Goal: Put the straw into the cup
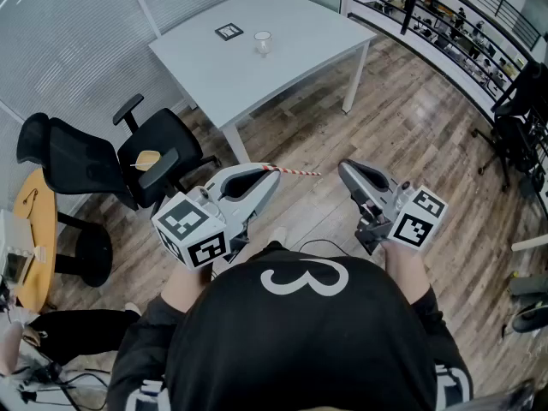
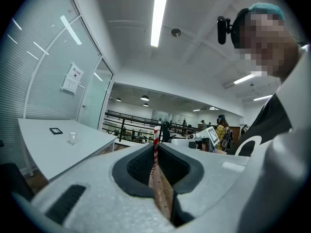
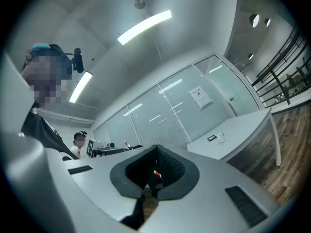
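Observation:
A red-and-white striped straw (image 1: 295, 172) sticks out level to the right from the tip of my left gripper (image 1: 274, 178), whose jaws are shut on it. In the left gripper view the straw (image 2: 156, 142) stands up between the closed jaws (image 2: 156, 152). My right gripper (image 1: 346, 170) is held beside it, a little to the right of the straw's free end, jaws together (image 3: 154, 153). A small red-and-white bit shows in its slit; I cannot tell what it is. The small clear cup (image 1: 262, 43) stands far ahead on the white table (image 1: 300, 32), also seen as the cup (image 2: 73, 137) and the cup (image 3: 221, 137).
A black square marker tag (image 1: 229, 32) lies on the table left of the cup. A black office chair (image 1: 103, 157) stands at the left over the wooden floor (image 1: 411, 127). A railing (image 1: 454, 15) runs along the right. Glass walls close the back left.

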`<act>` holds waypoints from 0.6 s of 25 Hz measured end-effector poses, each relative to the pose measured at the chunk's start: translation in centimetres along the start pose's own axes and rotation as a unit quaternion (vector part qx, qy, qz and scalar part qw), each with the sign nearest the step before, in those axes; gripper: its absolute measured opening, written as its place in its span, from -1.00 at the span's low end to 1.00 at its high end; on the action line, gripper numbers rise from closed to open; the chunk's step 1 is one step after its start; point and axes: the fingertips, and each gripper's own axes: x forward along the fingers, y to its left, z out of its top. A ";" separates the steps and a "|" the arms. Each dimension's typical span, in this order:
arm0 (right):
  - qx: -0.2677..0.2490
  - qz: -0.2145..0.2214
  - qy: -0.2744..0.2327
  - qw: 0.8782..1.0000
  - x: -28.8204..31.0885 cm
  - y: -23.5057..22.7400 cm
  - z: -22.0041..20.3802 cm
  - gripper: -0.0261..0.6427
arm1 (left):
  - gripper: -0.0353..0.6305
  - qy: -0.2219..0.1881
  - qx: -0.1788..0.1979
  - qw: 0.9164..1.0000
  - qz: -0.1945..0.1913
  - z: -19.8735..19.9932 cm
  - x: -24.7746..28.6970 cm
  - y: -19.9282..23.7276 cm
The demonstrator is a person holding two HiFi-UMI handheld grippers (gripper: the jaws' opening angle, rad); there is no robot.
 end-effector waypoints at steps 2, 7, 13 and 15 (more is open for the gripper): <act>0.003 -0.001 0.001 1.000 -0.2 -0.2 -0.4 -0.88 | -0.79 -0.001 -0.001 1.000 0.000 -0.2 0.3 0.0; 0.012 -0.010 0.006 1.000 0.1 -0.8 -0.9 -0.88 | -0.79 0.002 -0.004 1.000 -0.010 -0.5 0.9 0.5; 0.018 -0.012 0.013 1.000 0.1 -2.1 -0.8 -0.88 | -0.79 0.002 -0.010 1.000 -0.016 -0.5 2.4 1.2; 0.017 -0.014 0.012 1.000 0.5 -2.7 -0.4 -0.88 | -0.79 0.001 -0.010 1.000 -0.017 -0.2 2.9 1.9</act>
